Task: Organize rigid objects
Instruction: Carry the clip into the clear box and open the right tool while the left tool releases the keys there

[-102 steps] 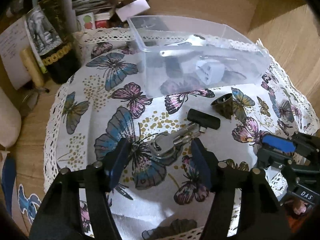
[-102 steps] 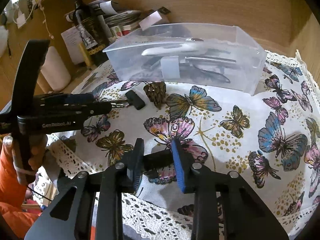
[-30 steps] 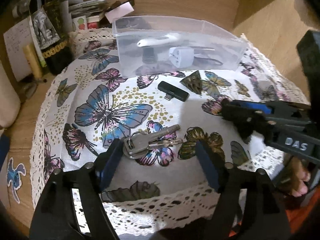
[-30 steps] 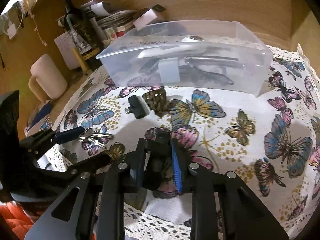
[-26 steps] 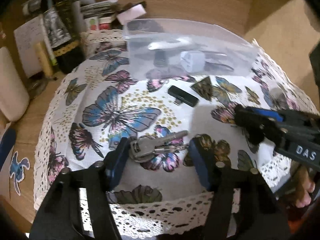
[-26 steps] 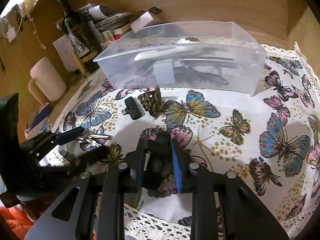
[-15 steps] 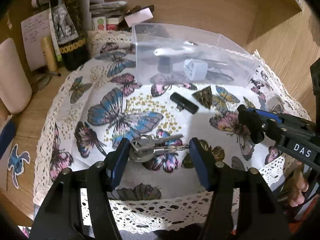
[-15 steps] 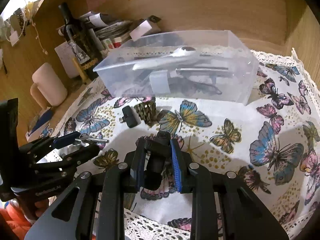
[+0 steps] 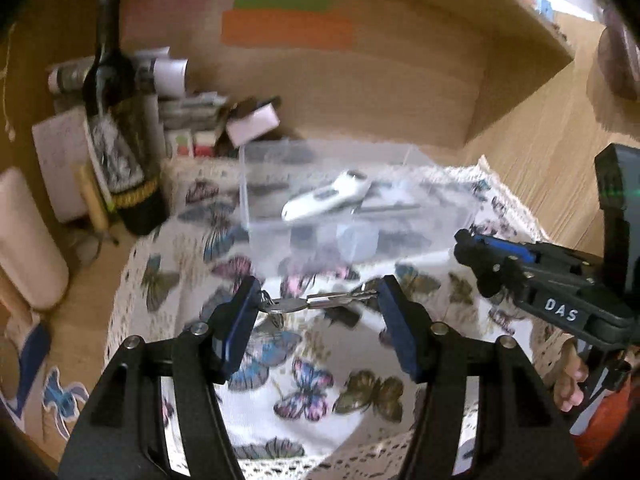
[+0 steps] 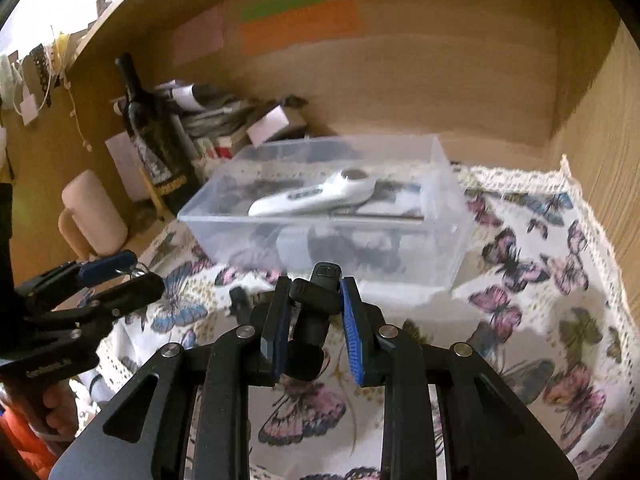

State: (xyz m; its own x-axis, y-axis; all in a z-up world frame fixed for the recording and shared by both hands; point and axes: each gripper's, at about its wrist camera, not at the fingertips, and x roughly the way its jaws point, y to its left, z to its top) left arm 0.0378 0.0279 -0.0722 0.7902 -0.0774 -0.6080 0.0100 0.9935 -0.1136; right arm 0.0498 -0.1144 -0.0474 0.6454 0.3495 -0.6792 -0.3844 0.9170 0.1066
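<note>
Keys (image 9: 316, 303) on a ring hang lifted above the butterfly tablecloth (image 9: 312, 384), pinched lengthwise between the pads of the left gripper (image 9: 316, 308), probably for carrying to the box. Beside it, the right gripper (image 10: 314, 316) is clamped on a small black device (image 10: 316, 300), also raised off the cloth. Beyond both, near the cloth's far edge, stands the clear plastic box (image 10: 400, 264), already holding a white remote (image 10: 312, 196) and other items. A dark wine bottle (image 9: 120, 136) stands off the far left corner.
</note>
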